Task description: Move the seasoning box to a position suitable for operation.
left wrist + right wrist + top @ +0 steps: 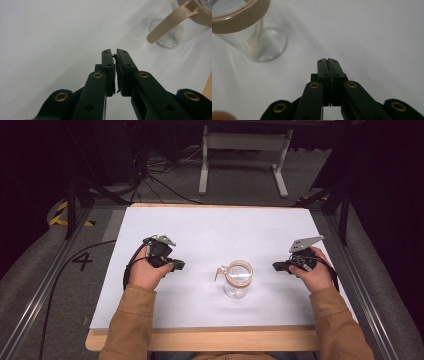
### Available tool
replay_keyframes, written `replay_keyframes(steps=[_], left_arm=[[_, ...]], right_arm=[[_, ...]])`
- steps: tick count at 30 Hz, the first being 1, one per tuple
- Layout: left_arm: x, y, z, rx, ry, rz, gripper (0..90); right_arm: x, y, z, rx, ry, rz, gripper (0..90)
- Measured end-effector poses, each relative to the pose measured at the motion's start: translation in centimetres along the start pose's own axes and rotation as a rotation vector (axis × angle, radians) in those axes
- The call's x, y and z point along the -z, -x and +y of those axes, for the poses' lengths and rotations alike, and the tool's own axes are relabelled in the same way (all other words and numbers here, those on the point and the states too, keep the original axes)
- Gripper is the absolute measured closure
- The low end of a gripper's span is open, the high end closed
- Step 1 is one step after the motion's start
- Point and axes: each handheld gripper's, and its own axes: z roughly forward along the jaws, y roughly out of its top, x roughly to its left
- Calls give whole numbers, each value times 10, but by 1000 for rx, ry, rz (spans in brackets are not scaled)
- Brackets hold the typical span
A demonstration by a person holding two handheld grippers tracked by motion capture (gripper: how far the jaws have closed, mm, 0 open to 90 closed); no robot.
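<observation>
Lone jar (238, 279) between open flanks

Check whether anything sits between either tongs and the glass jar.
Nothing visible does. Bare white table lies between the left tongs and the glass jar, and likewise between the right tongs and the jar.

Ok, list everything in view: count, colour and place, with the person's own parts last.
Jar: one, clear glass with a tan rim and lever clasp, table centre, between the grippers.
Table: one, white top with a wooden front edge.
Stand: one, white, on the floor beyond the table.
Floor tape: one patch, yellow and black, far left.
Left gripper: one, black, jaws shut, left of the jar.
Right gripper: one, black, jaws shut, right of the jar.
Sleeves: two, tan, bottom edge.
</observation>
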Motion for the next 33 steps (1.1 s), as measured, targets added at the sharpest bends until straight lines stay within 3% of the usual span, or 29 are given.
replay_keyframes(steps=[5,7,13,15,17,18,19,20,22,33], left_arm=[[3,8,3,-27,18,-38,891],[4,15,6,-56,18,-70,896],[-3,37,14,-178,-15,-193,898],[-6,46,17,-232,-41,-223,899],[-8,49,18,-250,-50,-235,899],[-12,55,19,-290,-69,-258,899],[-12,55,19,-290,-69,-258,899],[-17,61,20,-337,-92,-277,899],[-22,66,21,-361,-111,-298,899],[-44,74,27,-360,-137,-297,899]], right_arm=[[2,0,-1,-1,4,-1,900],[3,1,-1,-4,9,-2,900],[5,2,-2,-5,12,-5,900],[5,2,-1,-4,15,-4,900],[4,1,-1,-3,13,0,900],[4,1,-1,-2,12,1,900],[4,1,-1,-2,13,3,900],[4,1,-1,-2,13,4,900],[5,1,-2,0,13,1,900],[7,-1,-6,-7,19,5,900]])
